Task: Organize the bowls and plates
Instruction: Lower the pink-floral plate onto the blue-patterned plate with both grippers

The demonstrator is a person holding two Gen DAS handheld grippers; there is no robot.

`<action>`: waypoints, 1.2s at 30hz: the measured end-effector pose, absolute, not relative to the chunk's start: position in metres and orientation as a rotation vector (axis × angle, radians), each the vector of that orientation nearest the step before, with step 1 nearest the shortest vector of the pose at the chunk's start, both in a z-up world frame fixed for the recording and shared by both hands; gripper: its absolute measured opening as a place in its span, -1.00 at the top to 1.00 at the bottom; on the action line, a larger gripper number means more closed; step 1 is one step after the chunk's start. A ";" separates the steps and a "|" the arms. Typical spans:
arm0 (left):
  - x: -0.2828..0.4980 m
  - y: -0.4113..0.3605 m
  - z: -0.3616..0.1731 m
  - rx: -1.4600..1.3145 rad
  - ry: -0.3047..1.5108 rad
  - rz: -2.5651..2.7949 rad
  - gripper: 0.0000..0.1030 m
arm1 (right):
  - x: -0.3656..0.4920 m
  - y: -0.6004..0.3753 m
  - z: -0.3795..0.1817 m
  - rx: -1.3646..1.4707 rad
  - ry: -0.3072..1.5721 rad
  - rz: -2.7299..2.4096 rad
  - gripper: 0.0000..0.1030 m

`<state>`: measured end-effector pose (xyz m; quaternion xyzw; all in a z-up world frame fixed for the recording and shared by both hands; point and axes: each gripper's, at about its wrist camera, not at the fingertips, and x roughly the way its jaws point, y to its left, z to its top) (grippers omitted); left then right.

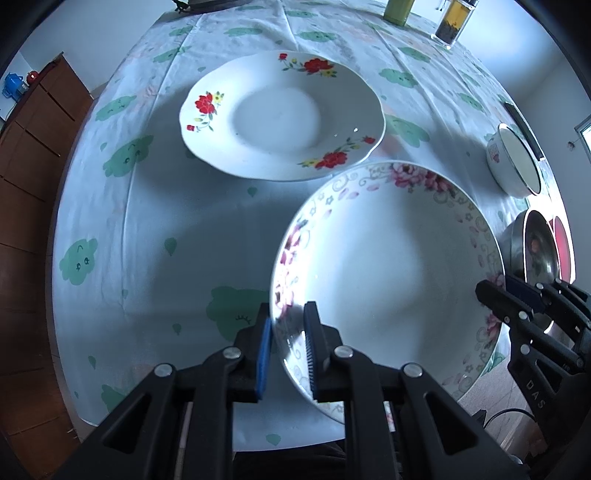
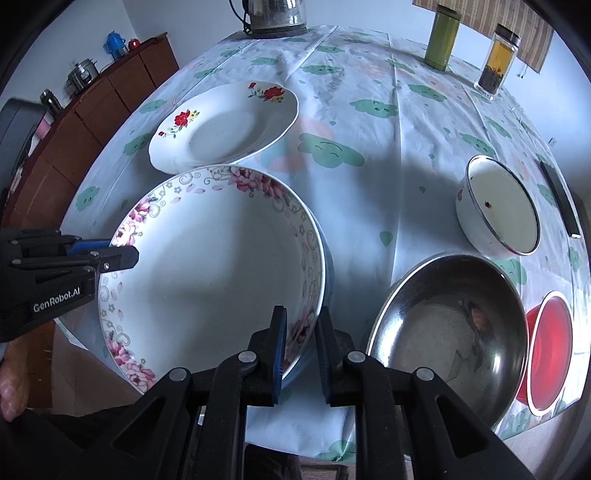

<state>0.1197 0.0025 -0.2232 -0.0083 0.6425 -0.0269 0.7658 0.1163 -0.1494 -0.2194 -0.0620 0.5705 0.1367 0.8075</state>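
Note:
A large white bowl with a pink flower rim (image 1: pixel 384 266) (image 2: pixel 210 273) sits near the table's front edge. My left gripper (image 1: pixel 288 325) is shut on its left rim, seen from the side as the left gripper (image 2: pixel 122 254) in the right wrist view. My right gripper (image 2: pixel 301 328) is shut on the bowl's right rim; it shows as the right gripper (image 1: pixel 495 295) in the left wrist view. Behind the bowl lies a white plate with red flowers (image 1: pixel 280 114) (image 2: pixel 225 127).
To the right stand a steel bowl (image 2: pixel 447 332), a small white enamel bowl (image 2: pixel 498 206) (image 1: pixel 513 166) and a red bowl (image 2: pixel 550 350). A green canister (image 2: pixel 441 37), a tea jar (image 2: pixel 496 62) and a kettle (image 2: pixel 275 14) stand at the back. A wooden cabinet (image 2: pixel 92 107) is at left.

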 end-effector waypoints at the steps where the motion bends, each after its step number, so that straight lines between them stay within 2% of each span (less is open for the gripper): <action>1: 0.120 0.002 -0.223 -0.018 1.396 -0.059 0.73 | 0.116 -0.149 -0.220 -0.137 1.220 0.292 0.66; 36: 0.119 -0.001 -0.225 -0.007 1.400 -0.065 0.73 | 0.115 -0.148 -0.220 -0.165 1.214 0.262 0.63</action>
